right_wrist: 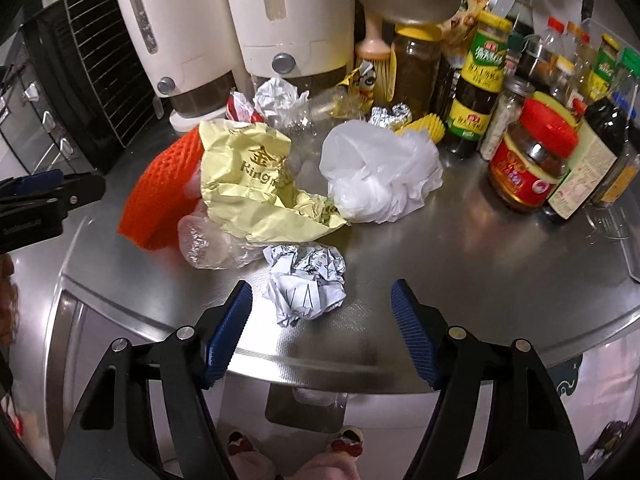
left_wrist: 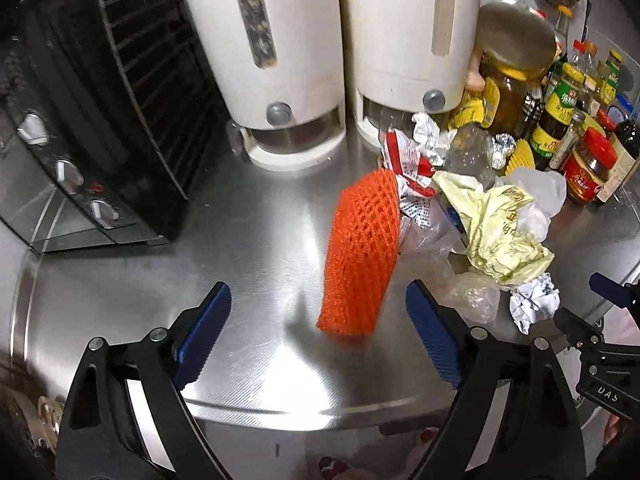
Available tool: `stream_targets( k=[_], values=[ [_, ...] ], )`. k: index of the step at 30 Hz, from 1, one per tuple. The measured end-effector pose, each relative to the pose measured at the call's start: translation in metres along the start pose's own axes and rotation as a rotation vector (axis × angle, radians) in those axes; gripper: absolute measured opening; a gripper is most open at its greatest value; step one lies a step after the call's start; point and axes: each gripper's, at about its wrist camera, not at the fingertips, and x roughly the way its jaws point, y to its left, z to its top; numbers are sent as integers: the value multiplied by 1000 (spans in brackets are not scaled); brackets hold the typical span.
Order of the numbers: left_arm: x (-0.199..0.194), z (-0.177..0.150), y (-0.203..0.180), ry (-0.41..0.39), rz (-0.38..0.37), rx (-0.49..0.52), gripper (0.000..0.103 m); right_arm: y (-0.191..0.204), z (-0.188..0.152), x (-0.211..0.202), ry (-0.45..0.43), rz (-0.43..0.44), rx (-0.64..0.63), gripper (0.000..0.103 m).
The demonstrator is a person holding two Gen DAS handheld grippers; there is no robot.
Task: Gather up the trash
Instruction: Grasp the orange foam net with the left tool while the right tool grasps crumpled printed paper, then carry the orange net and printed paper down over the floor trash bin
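Observation:
A pile of trash lies on the steel counter (left_wrist: pixel 256 240). An orange foam net (left_wrist: pixel 360 256) lies nearest my left gripper (left_wrist: pixel 320 320), which is open and empty just short of it. A crumpled white paper ball (right_wrist: pixel 308 284) lies between the tips of my open right gripper (right_wrist: pixel 322 312). Behind it are a yellow wrapper (right_wrist: pixel 256 188), a white plastic bag (right_wrist: pixel 376 172), clear plastic film (right_wrist: pixel 208 244), a red and white wrapper (left_wrist: pixel 404 160) and a foil scrap (right_wrist: pixel 390 114). The orange net also shows in the right wrist view (right_wrist: pixel 160 200).
Two white dispensers (left_wrist: pixel 280 40) stand at the back. A black toaster oven (left_wrist: pixel 100 120) is at the left. Sauce jars and bottles (right_wrist: pixel 528 156) crowd the back right. The counter's front edge (right_wrist: pixel 320 376) runs just under my grippers.

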Motion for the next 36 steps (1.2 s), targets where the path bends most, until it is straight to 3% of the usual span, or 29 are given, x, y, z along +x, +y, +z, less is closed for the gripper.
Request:
stream_targets(
  k=[6,9,15,20,28,36],
  values=[
    [28,3,-13,46,-31,25,79,-2,1,16,35,16,1,72],
    [42,2,-17,77,-51,27,74,-5,2,24,51,23,2,68],
    [68,1,-21,138,-88,32,47,-1,6,39,82,53,-8,51],
    [79,0,-23,172,-119,28,14,7,6,45,91,34,-35,41],
    [65,-1,-20,149,-141,2,10,2,3,33,94,13,-24,38],
    [17,-8,-17,73,-83,-13,10,0,-4,10,54,-9,0,38]
  ],
)
